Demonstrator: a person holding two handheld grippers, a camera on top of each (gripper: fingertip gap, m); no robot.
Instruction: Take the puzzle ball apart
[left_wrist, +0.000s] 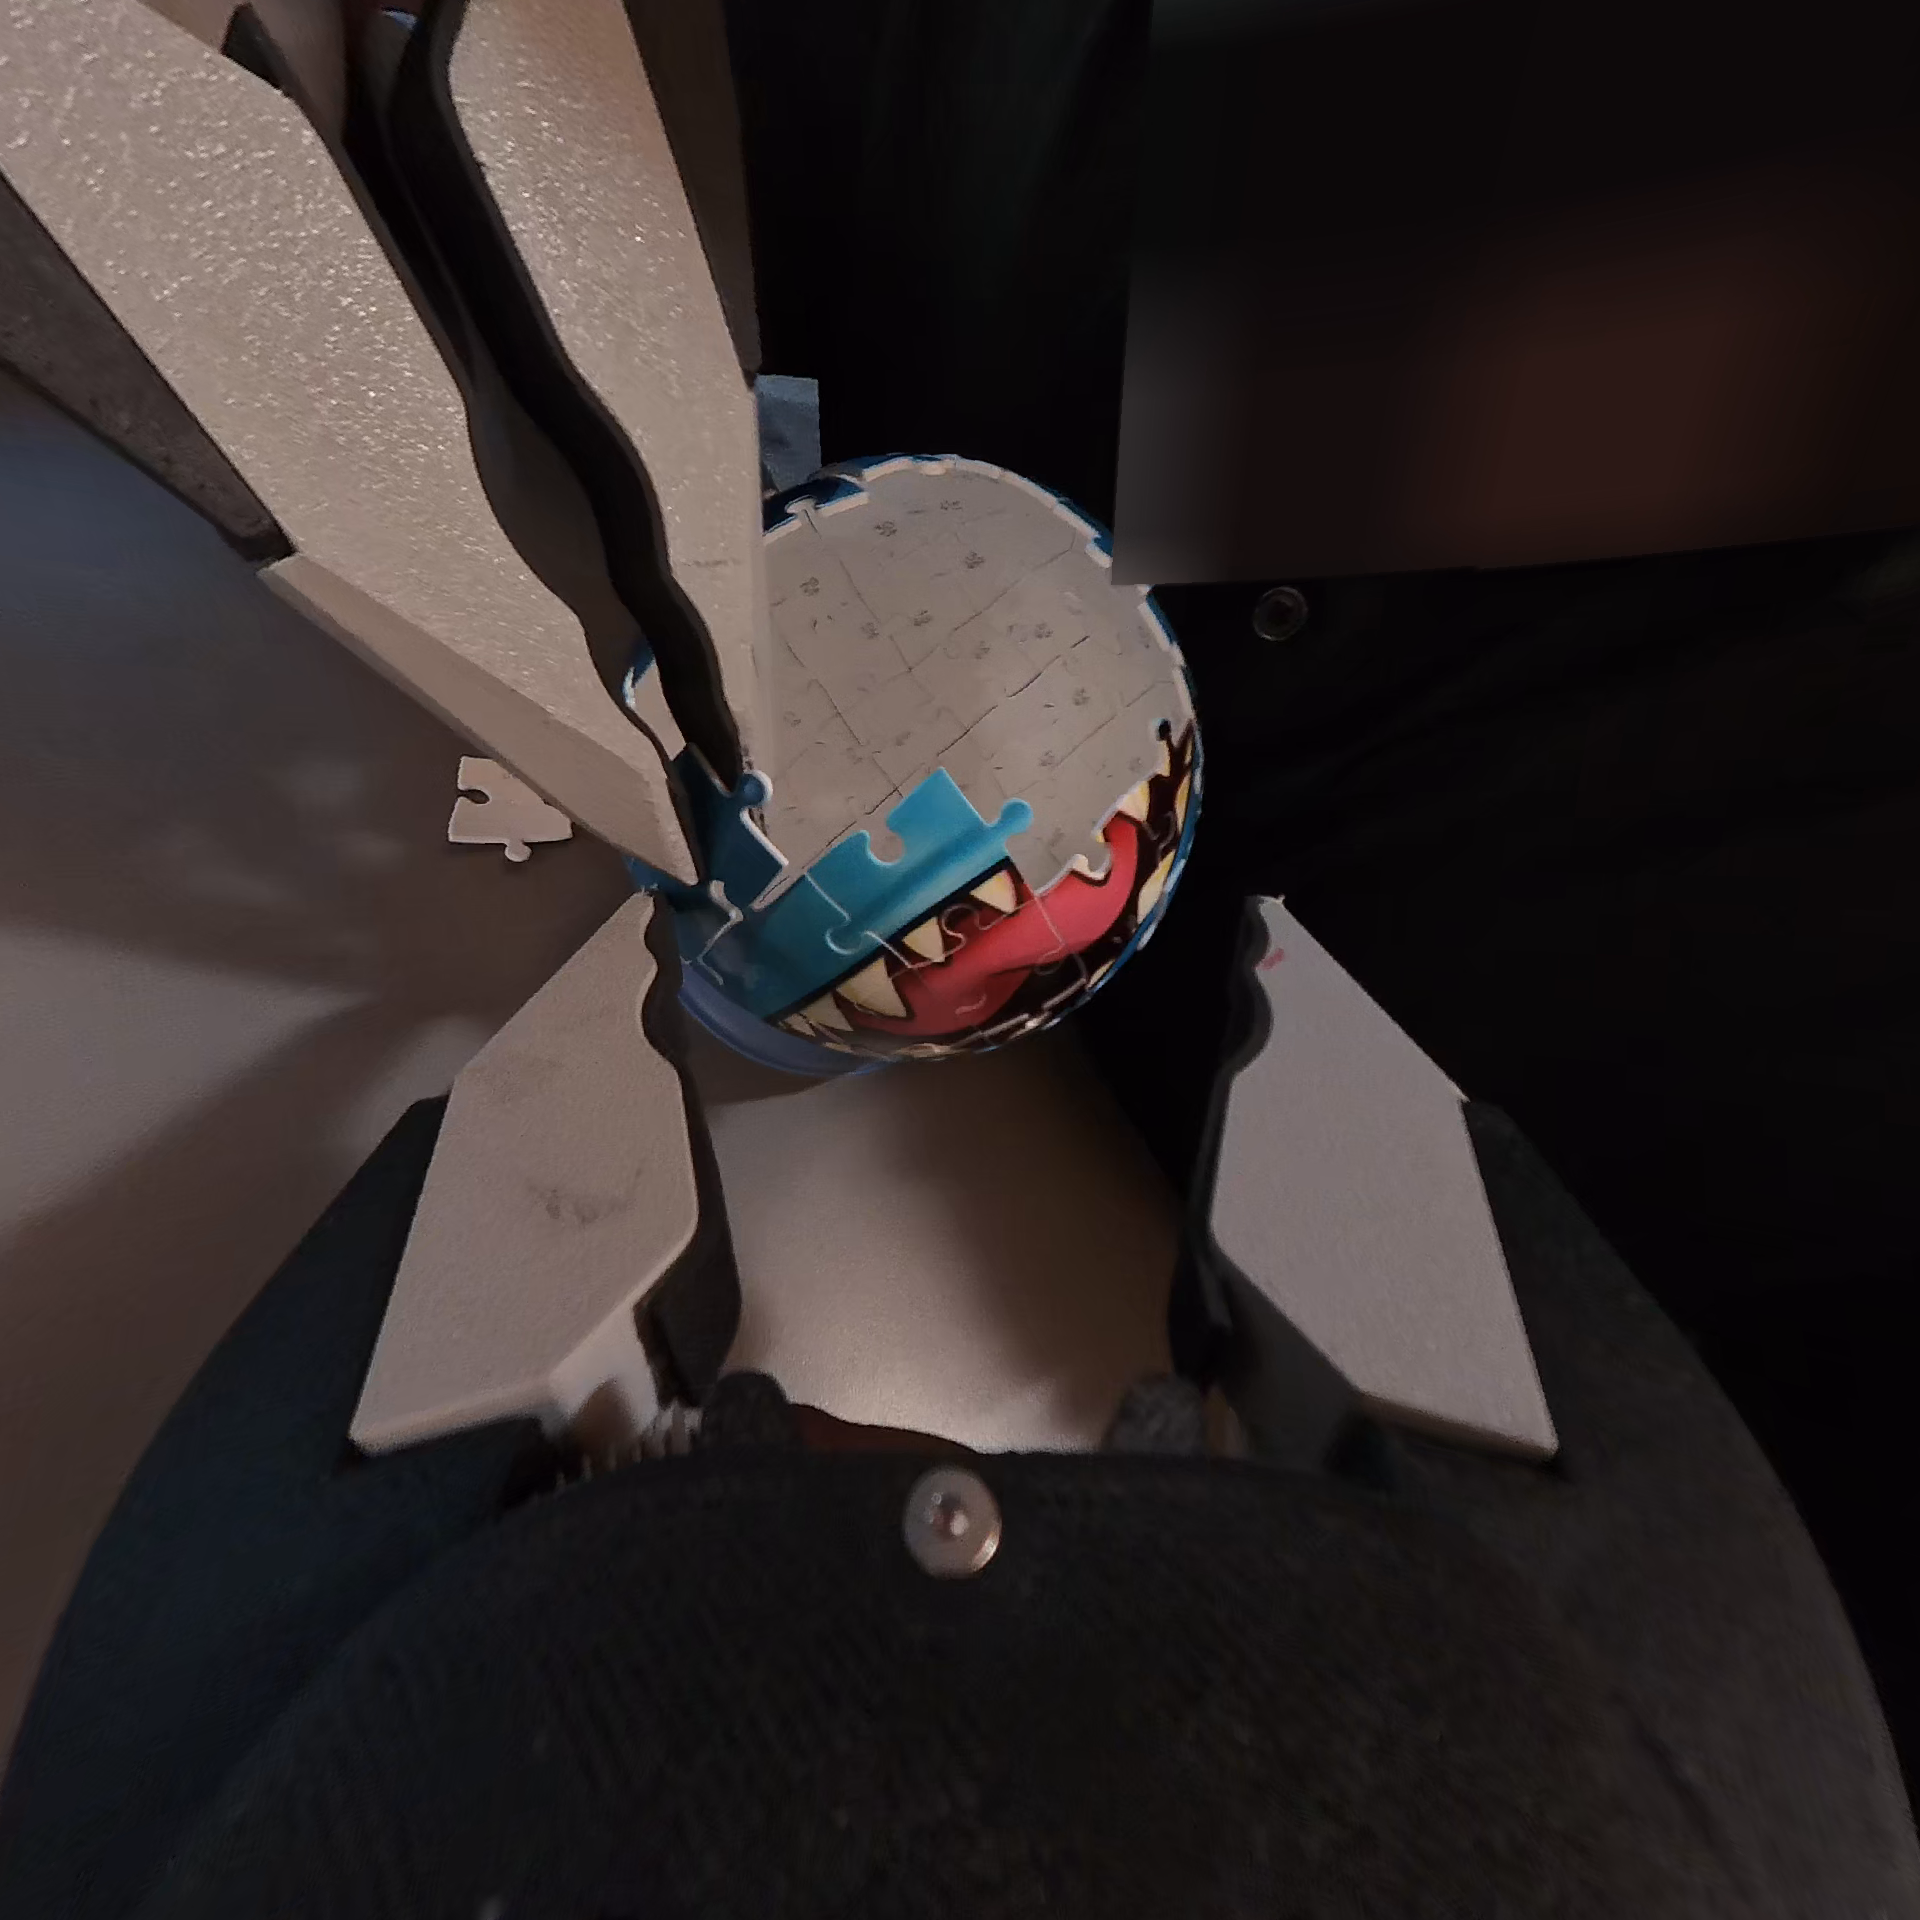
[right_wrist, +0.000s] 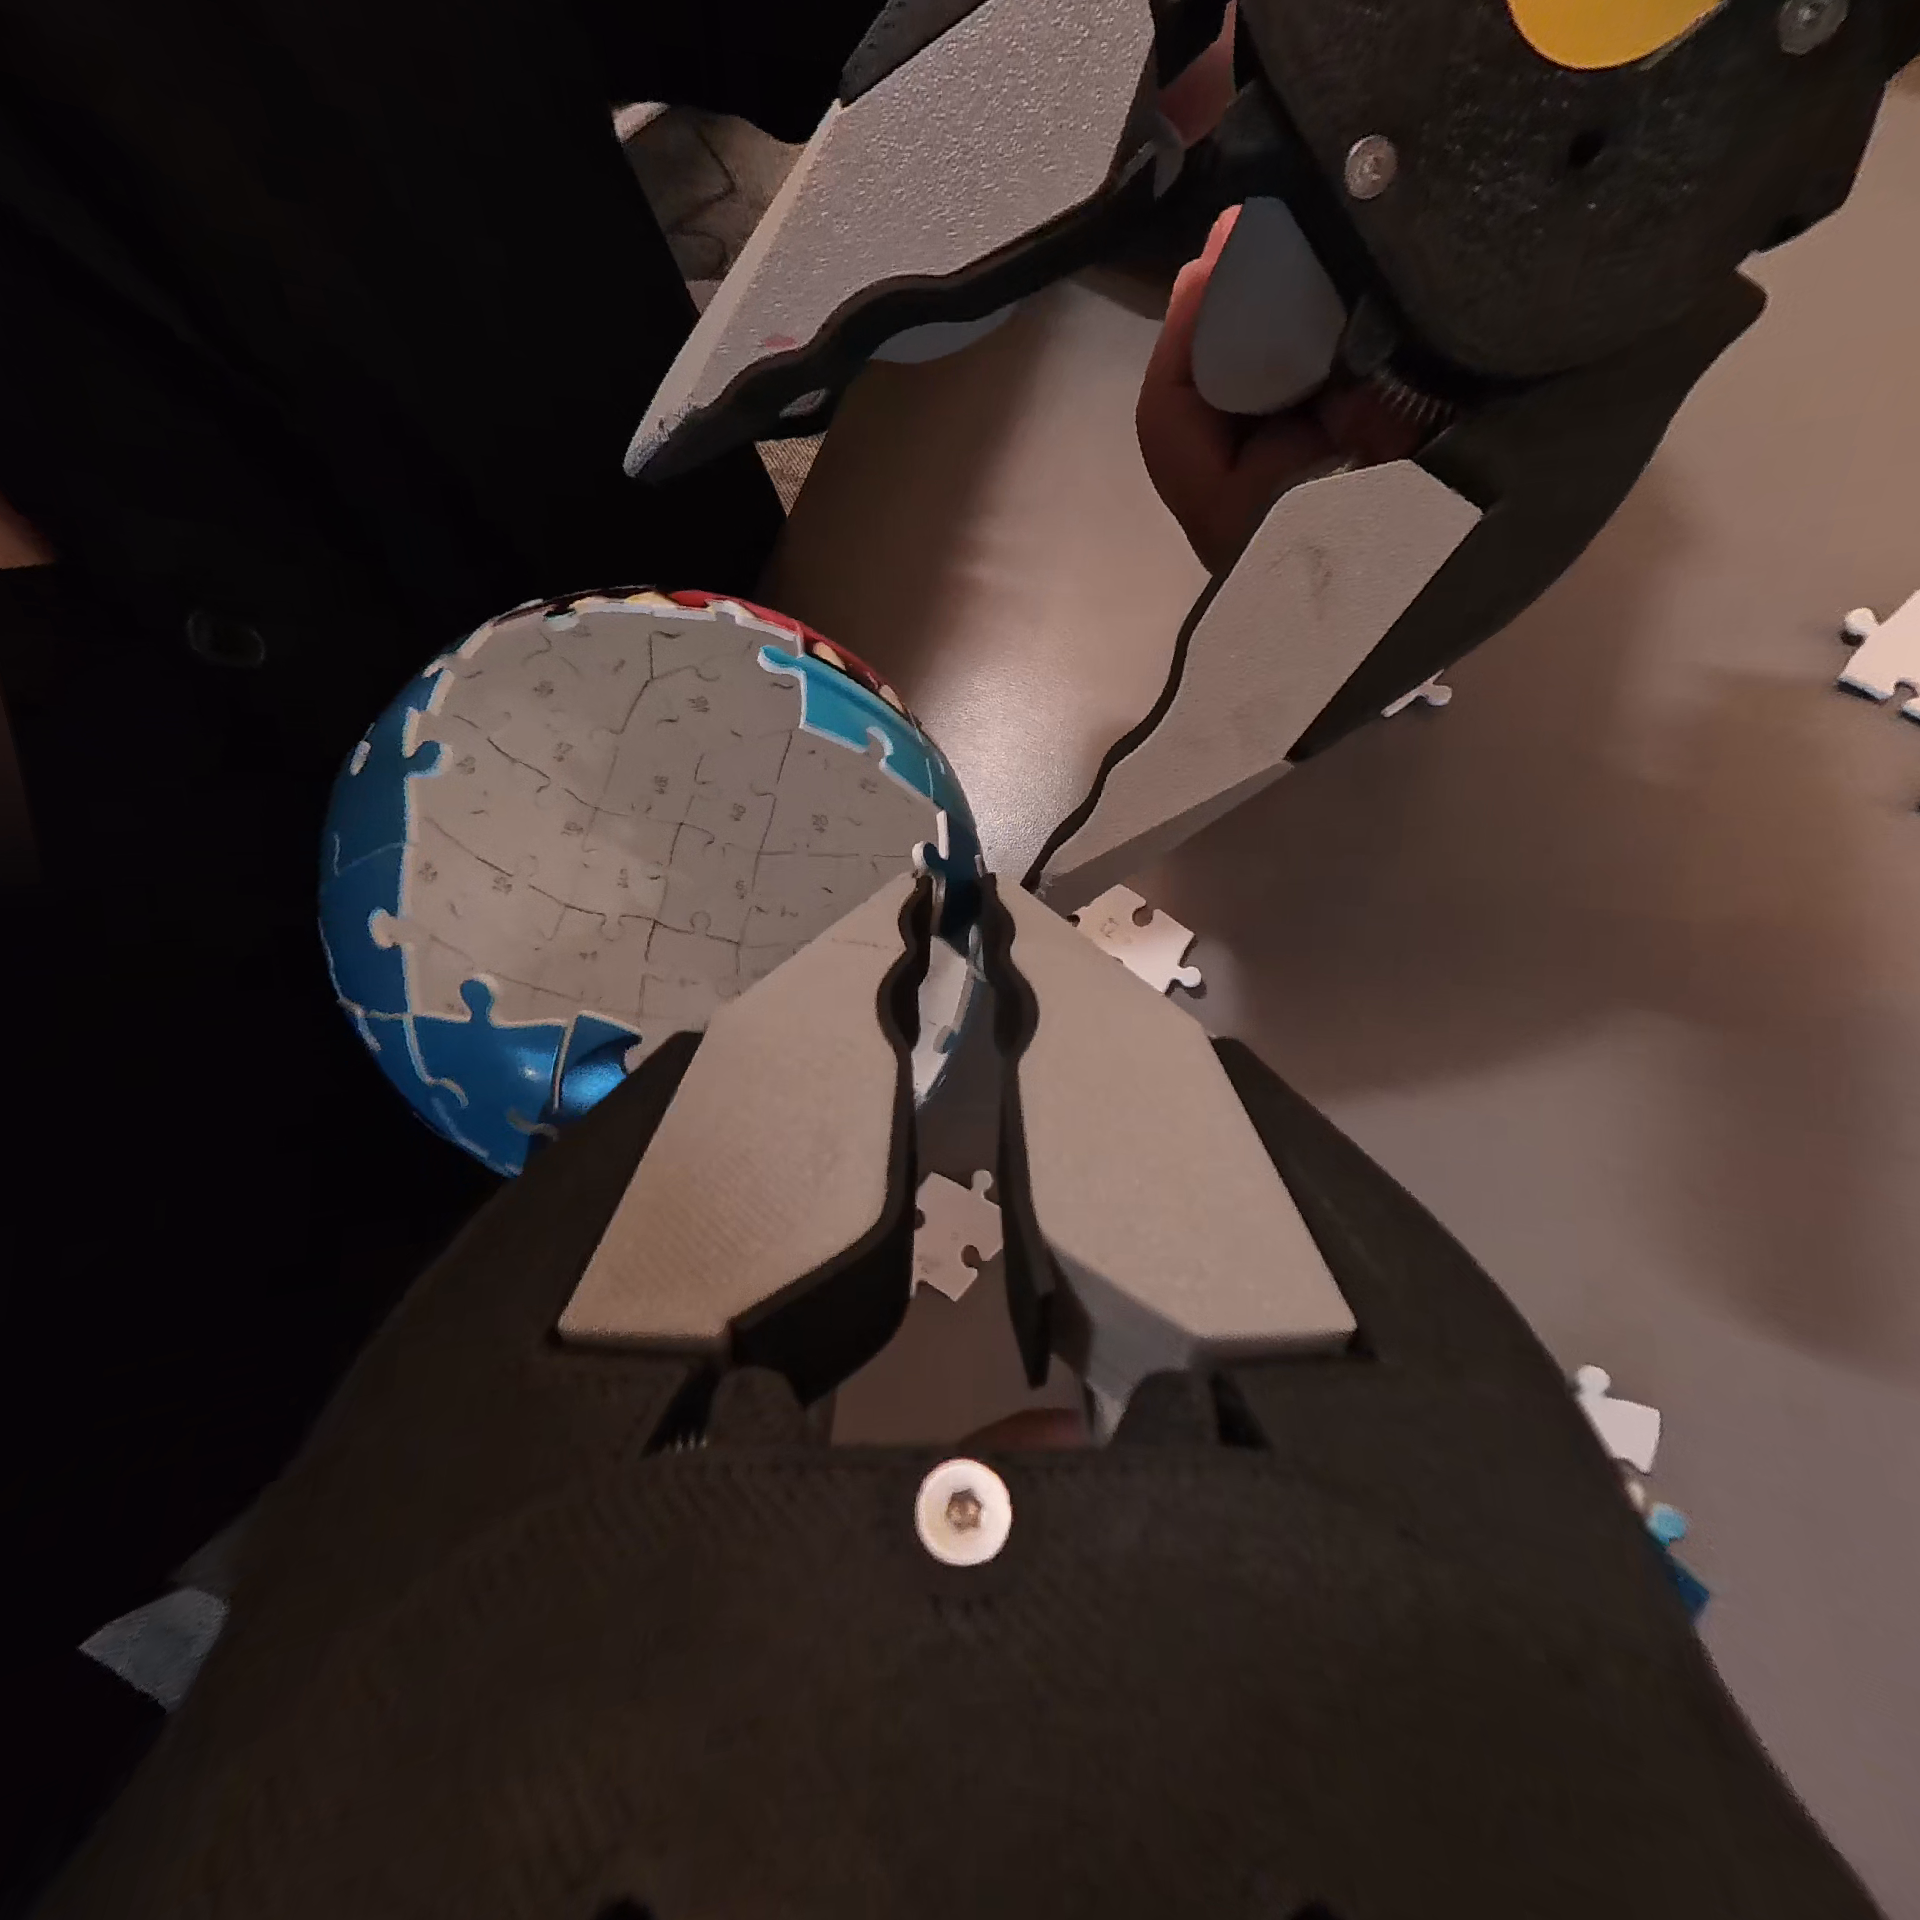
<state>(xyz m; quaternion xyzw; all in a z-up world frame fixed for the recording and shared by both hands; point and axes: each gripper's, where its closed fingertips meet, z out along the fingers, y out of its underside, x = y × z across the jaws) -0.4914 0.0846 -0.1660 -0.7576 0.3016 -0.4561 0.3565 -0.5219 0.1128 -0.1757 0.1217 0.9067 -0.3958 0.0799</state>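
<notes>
Right wrist view shows our right gripper (right_wrist: 961, 883) reaching forward, its jaws nearly together, pinching a blue rim piece (left_wrist: 727, 831) of the puzzle ball (right_wrist: 623, 831). Our left gripper (left_wrist: 961, 914) is spread wide, its fingers flanking the ball, which sits just past their tips. The ball is half open, grey inside, blue outside with teeth and a red tongue.

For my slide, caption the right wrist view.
Right gripper pinching a rim piece of the half-opened puzzle ball, loose pieces on the table.
</notes>
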